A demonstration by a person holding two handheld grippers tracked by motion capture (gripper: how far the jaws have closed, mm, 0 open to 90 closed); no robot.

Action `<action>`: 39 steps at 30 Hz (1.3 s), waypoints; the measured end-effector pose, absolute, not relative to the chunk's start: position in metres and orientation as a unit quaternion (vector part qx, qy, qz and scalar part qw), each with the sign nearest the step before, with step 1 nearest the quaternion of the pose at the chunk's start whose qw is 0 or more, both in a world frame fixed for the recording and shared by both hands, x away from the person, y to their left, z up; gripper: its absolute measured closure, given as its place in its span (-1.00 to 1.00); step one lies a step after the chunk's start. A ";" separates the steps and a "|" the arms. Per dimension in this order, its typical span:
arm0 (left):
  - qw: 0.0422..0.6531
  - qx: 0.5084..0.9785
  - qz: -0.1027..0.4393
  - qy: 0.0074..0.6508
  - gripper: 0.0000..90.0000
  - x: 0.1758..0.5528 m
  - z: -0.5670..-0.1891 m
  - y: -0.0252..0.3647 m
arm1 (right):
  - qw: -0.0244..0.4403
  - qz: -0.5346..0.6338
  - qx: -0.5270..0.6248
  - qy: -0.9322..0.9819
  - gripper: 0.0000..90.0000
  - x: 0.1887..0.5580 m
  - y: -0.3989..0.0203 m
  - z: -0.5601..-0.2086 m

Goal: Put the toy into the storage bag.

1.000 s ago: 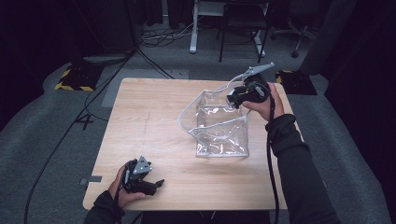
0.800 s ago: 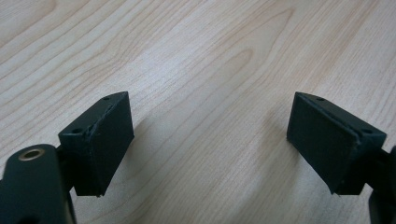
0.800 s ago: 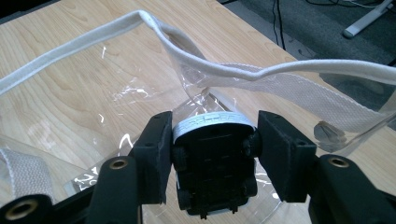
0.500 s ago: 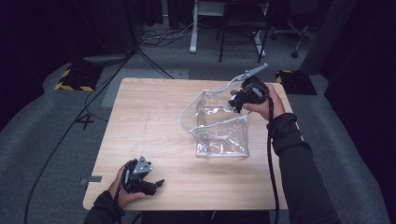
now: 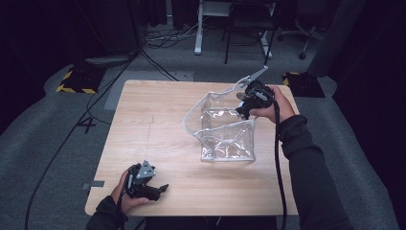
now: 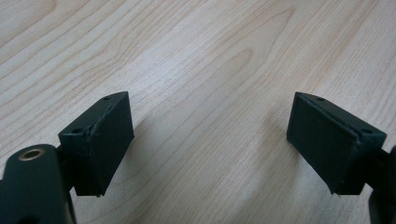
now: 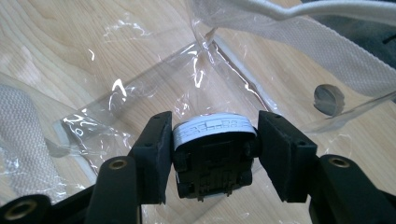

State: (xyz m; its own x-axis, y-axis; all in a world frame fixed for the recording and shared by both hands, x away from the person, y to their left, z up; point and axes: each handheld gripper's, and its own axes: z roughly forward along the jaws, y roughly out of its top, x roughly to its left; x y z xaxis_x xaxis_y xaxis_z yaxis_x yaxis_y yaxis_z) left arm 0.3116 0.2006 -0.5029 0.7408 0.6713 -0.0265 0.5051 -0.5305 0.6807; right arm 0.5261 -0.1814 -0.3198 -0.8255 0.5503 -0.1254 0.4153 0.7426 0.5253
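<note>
A clear plastic bag [image 5: 225,136] with white webbing straps [image 7: 327,46] stands open on the wooden table [image 5: 153,120], right of centre. My right gripper [image 5: 245,106] hovers at the bag's far right rim. In the right gripper view it [image 7: 214,123] is shut on a small black object with a white labelled top [image 7: 212,158], above the bag's clear bottom. My left gripper [image 5: 159,189] lies at the table's front left edge in a hand. In the left gripper view it [image 6: 210,126] is open over bare wood.
A round grey snap [image 7: 329,99] sits on the bag's wall. Beyond the table are a desk frame [image 5: 198,28], a chair [image 5: 246,24] and cables [image 5: 81,124] on the grey floor. The table's left half is bare wood.
My right gripper, with the black object in it, has edged slightly down and left toward the bag's mouth. The left gripper has not moved.
</note>
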 end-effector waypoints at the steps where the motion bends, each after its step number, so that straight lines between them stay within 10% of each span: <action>1: 0.346 0.866 0.120 0.339 -0.66 0.312 -0.503 0.201 | 0.140 0.240 0.266 0.923 0.05 0.526 -0.181 -0.320; 39: 0.347 0.864 0.120 0.344 -0.64 0.312 -0.503 0.200 | 0.180 0.297 0.280 0.895 -0.10 0.517 -0.190 -0.312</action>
State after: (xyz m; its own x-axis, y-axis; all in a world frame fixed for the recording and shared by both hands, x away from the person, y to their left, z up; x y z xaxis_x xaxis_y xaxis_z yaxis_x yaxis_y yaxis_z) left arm 0.3118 0.2005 -0.5030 0.7346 0.6778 -0.0316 0.5114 -0.5224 0.6824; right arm 0.5173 -0.1899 -0.3122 -0.7785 0.6081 -0.1554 0.3941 0.6663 0.6331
